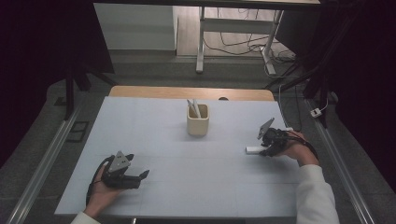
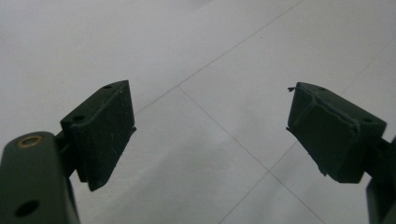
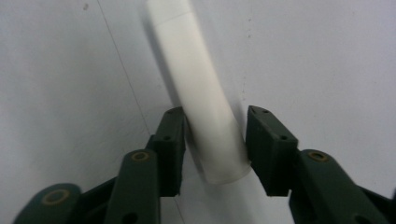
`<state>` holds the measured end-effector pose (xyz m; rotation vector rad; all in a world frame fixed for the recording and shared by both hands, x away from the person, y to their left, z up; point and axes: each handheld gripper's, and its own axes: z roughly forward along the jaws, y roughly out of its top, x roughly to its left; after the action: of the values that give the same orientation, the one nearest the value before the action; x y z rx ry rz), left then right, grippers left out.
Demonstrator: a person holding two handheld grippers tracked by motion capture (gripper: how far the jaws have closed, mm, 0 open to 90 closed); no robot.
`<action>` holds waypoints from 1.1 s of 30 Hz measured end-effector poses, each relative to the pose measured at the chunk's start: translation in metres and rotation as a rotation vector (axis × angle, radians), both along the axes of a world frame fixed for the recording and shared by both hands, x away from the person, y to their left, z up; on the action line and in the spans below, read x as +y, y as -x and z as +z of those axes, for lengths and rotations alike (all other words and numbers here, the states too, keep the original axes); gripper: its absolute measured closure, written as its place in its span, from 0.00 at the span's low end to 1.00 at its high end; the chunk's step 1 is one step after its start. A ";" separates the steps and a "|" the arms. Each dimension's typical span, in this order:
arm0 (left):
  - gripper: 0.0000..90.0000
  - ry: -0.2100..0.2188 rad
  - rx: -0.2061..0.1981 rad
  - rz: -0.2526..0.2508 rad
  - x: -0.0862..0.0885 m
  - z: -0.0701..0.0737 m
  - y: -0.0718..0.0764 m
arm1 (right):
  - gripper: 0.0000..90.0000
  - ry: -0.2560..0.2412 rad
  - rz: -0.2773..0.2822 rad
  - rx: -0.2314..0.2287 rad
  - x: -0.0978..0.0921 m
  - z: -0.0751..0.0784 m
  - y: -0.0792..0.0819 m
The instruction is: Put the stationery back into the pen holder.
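Observation:
A white marker [image 1: 252,150] lies on the white table [image 1: 187,186] at the right. My right gripper [image 1: 263,148] is low over it, and in the right gripper view both pads [image 3: 173,140] press the sides of the white marker [image 3: 196,84] near its close end; the right gripper [image 3: 215,135] is shut on it. My left gripper [image 1: 140,177] rests near the front left of the table. In the left gripper view the left gripper [image 2: 212,130] is open wide, with bare table between its pads [image 2: 105,126].
A beige cup [image 1: 197,122] stands at the middle back of the table with two white sticks [image 1: 194,108] in it. Beyond the table's far wooden edge [image 1: 191,92] are desk legs and cables on the floor.

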<state>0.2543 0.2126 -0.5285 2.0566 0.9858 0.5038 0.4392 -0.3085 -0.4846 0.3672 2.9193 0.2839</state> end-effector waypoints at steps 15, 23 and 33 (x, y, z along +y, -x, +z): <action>0.17 -0.001 -0.001 0.001 0.000 0.000 0.000 | 0.74 -0.055 0.068 -0.067 0.003 0.007 0.010; 0.17 0.000 -0.002 0.001 -0.001 0.000 0.000 | 0.75 -0.239 -0.023 -0.139 -0.003 0.017 0.016; 0.17 0.000 0.002 0.001 -0.002 -0.001 -0.001 | 0.75 -0.378 -0.070 -0.130 -0.001 0.024 0.027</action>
<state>0.2550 0.2110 -0.5292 2.0572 0.9882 0.5031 0.4127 -0.3095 -0.4607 0.4820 2.7095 0.8199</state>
